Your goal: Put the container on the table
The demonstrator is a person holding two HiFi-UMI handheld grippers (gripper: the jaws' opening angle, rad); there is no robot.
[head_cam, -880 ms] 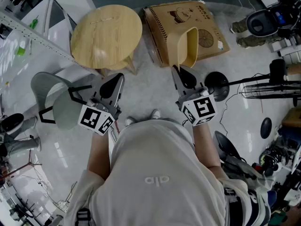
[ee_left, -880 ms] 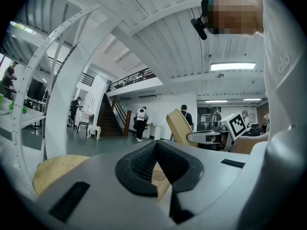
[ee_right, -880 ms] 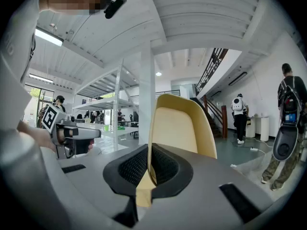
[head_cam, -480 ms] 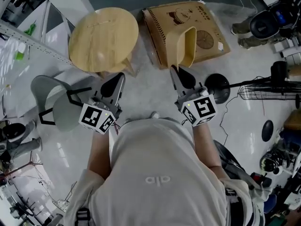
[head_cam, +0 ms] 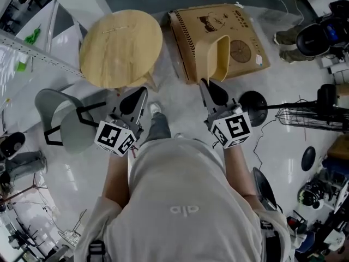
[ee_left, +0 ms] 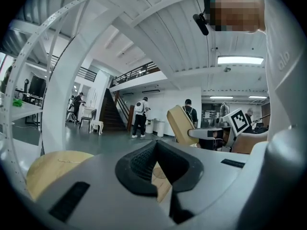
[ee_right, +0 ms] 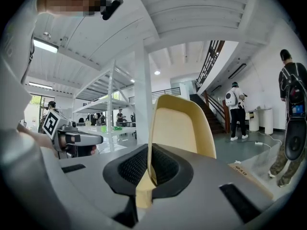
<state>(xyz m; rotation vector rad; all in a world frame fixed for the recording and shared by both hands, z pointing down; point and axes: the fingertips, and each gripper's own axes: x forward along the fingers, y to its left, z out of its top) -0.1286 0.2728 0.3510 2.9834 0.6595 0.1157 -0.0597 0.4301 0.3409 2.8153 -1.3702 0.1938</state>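
Note:
A tan, open-topped container hangs in front of me over the cardboard box. My right gripper is shut on the container's near rim, with the thin wall pinched between the pads. The container's inside fills the middle of the right gripper view. The round wooden table stands ahead and to the left, also low in the left gripper view. My left gripper is held level beside the right, its jaws together on nothing. The container shows to its right.
A grey chair stands at the left beside white shelving. A black round stand base and a wire fan are on the floor to the right, with cluttered gear beyond. People stand far off near a staircase.
The person's leg and foot have stepped forward between the grippers. Both grippers hold nearly the same place, the container still in the right one.

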